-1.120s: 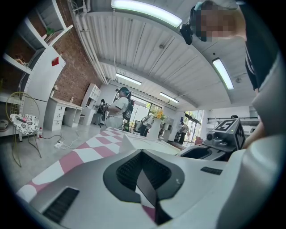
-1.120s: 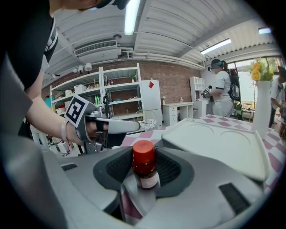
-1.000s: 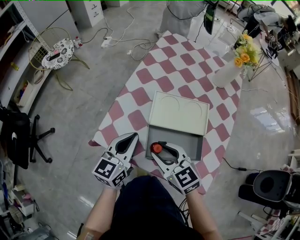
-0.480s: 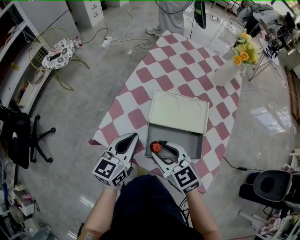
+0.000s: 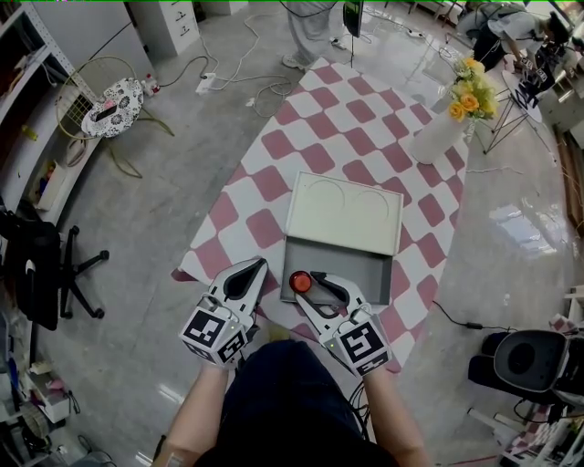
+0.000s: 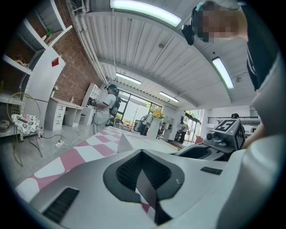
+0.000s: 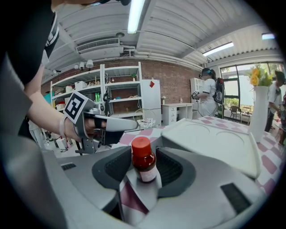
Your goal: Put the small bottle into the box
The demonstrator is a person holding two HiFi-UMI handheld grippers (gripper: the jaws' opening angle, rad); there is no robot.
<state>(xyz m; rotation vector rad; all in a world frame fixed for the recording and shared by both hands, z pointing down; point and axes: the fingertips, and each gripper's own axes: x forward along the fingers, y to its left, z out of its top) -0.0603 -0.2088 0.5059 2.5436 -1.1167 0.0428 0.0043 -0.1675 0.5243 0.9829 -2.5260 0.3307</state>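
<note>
Spotted the small bottle (image 5: pixel 299 282) standing upright, red cap up, tucked into the 7 o'clock corner of the open box (image 5: pixel 356 274) in the head view. Looked to be inside it, right by the near wall, though couldn't swear to that from this angle. Had the right gripper (image 5: pixel 308 288) reaching in from 5 o'clock, jaws spread wide after just opening. Kept the bottle between them with a sliver of gap on each side in the right gripper view, so not squeezed. Found the left gripper (image 5: pixel 263 264) at about 9 o'clock of the bottle, just off the box's edge over the pink-and-white checked cloth (image 5: pixel 338 119), jaws pressed together on nothing. Saw the pale lid (image 5: pixel 345 212) lying open at 12 o'clock of the box's grey bottom, two round dents in it. Noticed a white vase (image 5: pixel 436 139) with yellow flowers (image 5: pixel 464 91) up at 1 o'clock of the box, well apart. Also clocked a person (image 5: pixel 306 27) standing at the far end of the cloth, 12 o'clock, and a round chair (image 5: pixel 109 102) out on the floor at 10 o'clock.
</note>
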